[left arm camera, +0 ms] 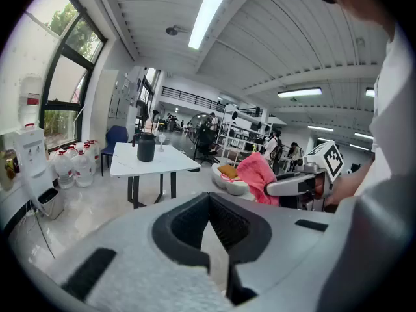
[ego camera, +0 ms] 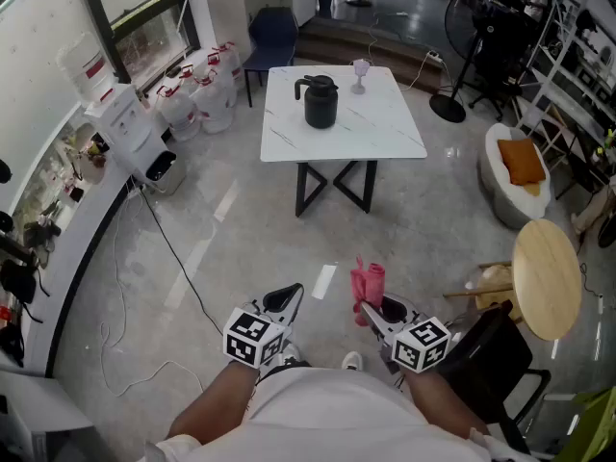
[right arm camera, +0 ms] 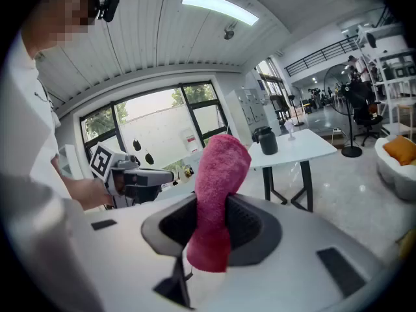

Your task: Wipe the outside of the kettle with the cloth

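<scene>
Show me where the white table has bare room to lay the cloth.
The table is bare along its near edge, in front of the kettle, and down its right side, in front of the glass. Kettle and glass crowd the far middle.

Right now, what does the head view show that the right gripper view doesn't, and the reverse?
Only the head view: the round wooden table and the water jugs by the window.
Only the right gripper view: the ceiling light, and a close look at the right gripper clamped on the pink cloth.
Both: the kettle on the white table, the pink cloth, and the empty left gripper.
</scene>
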Demonstrator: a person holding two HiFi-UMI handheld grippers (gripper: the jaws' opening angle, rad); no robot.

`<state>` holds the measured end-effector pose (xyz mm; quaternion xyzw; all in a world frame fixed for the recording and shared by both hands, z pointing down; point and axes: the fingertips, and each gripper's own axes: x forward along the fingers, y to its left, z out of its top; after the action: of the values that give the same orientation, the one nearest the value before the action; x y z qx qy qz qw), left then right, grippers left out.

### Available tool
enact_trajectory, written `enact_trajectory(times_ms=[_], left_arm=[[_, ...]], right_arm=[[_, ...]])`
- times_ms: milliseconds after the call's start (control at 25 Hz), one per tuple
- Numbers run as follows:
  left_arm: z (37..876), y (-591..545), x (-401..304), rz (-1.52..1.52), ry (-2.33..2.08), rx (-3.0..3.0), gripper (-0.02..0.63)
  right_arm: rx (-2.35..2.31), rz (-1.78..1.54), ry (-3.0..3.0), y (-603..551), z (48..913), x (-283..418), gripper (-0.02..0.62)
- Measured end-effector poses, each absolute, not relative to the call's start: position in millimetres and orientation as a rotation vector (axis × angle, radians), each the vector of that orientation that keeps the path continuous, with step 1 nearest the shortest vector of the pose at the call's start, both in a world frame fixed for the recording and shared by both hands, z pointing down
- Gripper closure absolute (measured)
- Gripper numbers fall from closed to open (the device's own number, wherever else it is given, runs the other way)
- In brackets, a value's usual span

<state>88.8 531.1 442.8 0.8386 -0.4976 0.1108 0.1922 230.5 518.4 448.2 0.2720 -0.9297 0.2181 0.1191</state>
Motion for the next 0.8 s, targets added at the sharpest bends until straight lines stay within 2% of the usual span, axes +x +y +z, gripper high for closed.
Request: enact_trajectory(times_ms=[440, 800], left_arm=[[446.6, 526.5, 73.9, 0.318, -1.368, 2.369, 0.606], [450.3, 520.7, 34.3, 0.29, -1.333, 2.378, 0.606]], right_arm=[[0.8, 0.615, -2.72, 518.0, 448.4, 210.9, 0.476], [0.803, 0.631, -2.709, 517.2, 452.2, 170.8, 0.463]])
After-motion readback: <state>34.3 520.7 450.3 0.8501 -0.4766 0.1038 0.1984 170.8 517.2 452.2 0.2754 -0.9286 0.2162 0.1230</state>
